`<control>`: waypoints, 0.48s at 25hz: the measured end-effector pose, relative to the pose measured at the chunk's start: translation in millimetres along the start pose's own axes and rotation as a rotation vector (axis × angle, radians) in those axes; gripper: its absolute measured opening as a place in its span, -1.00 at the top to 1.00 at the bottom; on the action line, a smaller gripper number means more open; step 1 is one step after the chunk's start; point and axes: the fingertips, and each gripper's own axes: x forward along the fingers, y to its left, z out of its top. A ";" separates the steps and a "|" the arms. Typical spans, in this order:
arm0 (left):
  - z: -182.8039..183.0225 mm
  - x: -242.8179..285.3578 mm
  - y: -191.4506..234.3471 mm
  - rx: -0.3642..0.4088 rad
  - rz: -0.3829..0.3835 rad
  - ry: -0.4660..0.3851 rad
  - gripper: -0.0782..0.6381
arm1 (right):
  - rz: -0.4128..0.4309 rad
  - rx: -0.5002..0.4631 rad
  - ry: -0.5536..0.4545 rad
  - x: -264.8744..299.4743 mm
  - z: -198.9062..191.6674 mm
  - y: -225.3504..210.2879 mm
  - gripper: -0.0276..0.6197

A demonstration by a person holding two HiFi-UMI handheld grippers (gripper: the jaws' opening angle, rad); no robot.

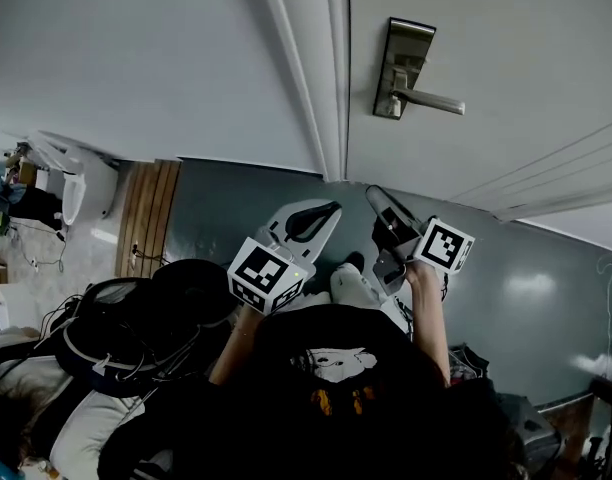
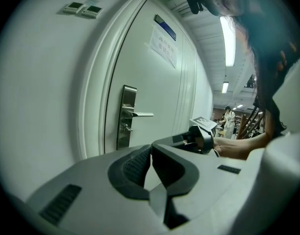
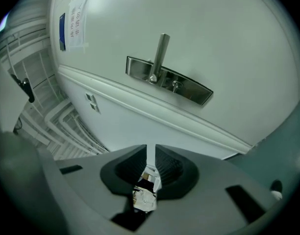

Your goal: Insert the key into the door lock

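Observation:
The steel lock plate [image 1: 401, 68] with its lever handle [image 1: 431, 100] sits on the white door, ahead of both grippers. In the left gripper view the lock plate [image 2: 126, 116] is at mid-left. In the right gripper view the lock plate [image 3: 169, 80] carries the lever [image 3: 161, 53] and a small key cylinder [image 3: 175, 85]. My left gripper [image 1: 331, 208] [image 2: 151, 148] is shut on nothing. My right gripper [image 1: 371, 192] [image 3: 151, 151] points at the door below the lock, jaws closed to a thin slit. No key shows in any view.
The door frame [image 1: 306, 68] runs left of the lock. Dark bags and cables [image 1: 136, 338] lie on the floor at left beside a wooden strip [image 1: 151, 218]. A paper notice [image 2: 164, 45] hangs on the door. A person [image 2: 228, 121] stands far down the hall.

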 end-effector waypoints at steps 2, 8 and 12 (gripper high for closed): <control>-5.5 -14.0 -4.0 0.003 -0.001 -0.005 0.73 | 0.005 -0.008 -0.005 -1.4 -12.5 9.0 0.79; -15.3 -64.0 -24.8 0.008 -0.025 -0.035 0.73 | 0.002 -0.036 -0.030 -15.6 -61.8 46.3 0.81; -27.0 -99.5 -52.0 0.015 -0.072 -0.043 0.73 | 0.000 -0.059 -0.065 -33.0 -97.2 73.0 0.81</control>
